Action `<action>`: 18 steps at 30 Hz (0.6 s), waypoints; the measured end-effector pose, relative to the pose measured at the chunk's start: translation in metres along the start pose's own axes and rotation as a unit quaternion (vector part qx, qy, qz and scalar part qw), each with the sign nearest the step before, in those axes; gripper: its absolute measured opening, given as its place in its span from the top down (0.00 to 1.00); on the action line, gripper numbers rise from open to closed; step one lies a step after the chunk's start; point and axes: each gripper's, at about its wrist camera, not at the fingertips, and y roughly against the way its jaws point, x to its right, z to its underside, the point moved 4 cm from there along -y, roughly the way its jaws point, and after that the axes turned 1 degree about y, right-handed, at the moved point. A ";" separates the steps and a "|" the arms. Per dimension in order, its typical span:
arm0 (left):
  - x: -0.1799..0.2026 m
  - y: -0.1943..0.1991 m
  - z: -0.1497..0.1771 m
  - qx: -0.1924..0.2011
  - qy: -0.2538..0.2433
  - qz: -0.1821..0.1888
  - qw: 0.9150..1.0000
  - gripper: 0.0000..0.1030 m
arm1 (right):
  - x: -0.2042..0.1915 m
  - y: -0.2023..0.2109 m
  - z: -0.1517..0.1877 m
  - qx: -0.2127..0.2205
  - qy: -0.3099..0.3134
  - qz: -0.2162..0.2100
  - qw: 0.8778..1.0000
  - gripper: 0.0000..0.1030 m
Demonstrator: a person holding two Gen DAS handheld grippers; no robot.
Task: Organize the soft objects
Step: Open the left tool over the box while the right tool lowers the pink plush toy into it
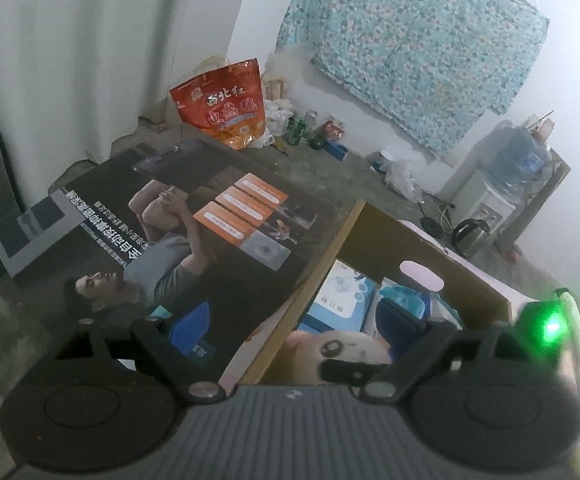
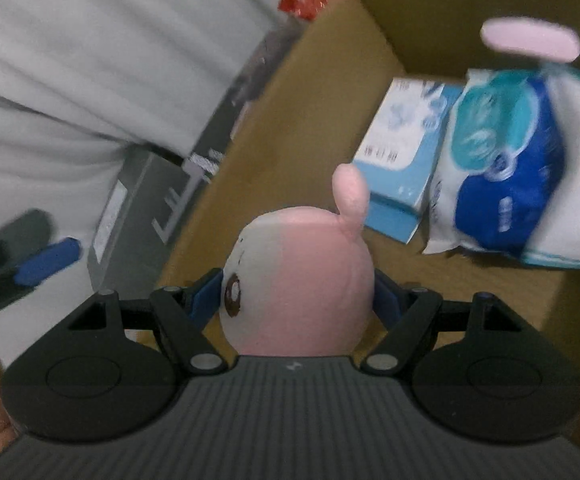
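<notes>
A pink and white plush toy point(image 2: 302, 272) sits between the blue pads of my right gripper point(image 2: 296, 296), which is shut on it above the open cardboard box point(image 2: 290, 120). In the box lie a light blue pack point(image 2: 402, 152) and a blue and white pack point(image 2: 510, 168). My left gripper point(image 1: 294, 328) hangs open over the box's left rim point(image 1: 318, 264) with nothing between its fingers. Below it the plush toy point(image 1: 354, 344) shows inside the box, beside the light blue pack point(image 1: 342, 300). The left gripper point(image 2: 29, 264) also appears blurred at the far left of the right wrist view.
A big printed carton point(image 1: 169, 220) lies left of the box. A red bag point(image 1: 225, 104), bottles and litter stand along the far wall. A water dispenser point(image 1: 502, 176) and a kettle point(image 1: 470, 232) are at the right. White fabric point(image 2: 89, 60) hangs behind.
</notes>
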 end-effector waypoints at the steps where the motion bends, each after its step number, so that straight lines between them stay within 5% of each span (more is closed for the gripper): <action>1: 0.000 -0.001 0.000 0.000 -0.003 0.000 1.000 0.12 | 0.004 -0.008 0.001 0.000 -0.001 0.006 1.000 0.25; 9: 0.003 -0.007 0.010 -0.009 -0.010 0.003 1.000 0.12 | 0.028 -0.026 -0.001 -0.009 -0.016 0.017 1.000 0.20; 18: 0.018 0.012 0.018 0.007 -0.021 0.008 1.000 0.11 | 0.018 0.038 -0.009 0.047 -0.005 0.005 0.999 0.13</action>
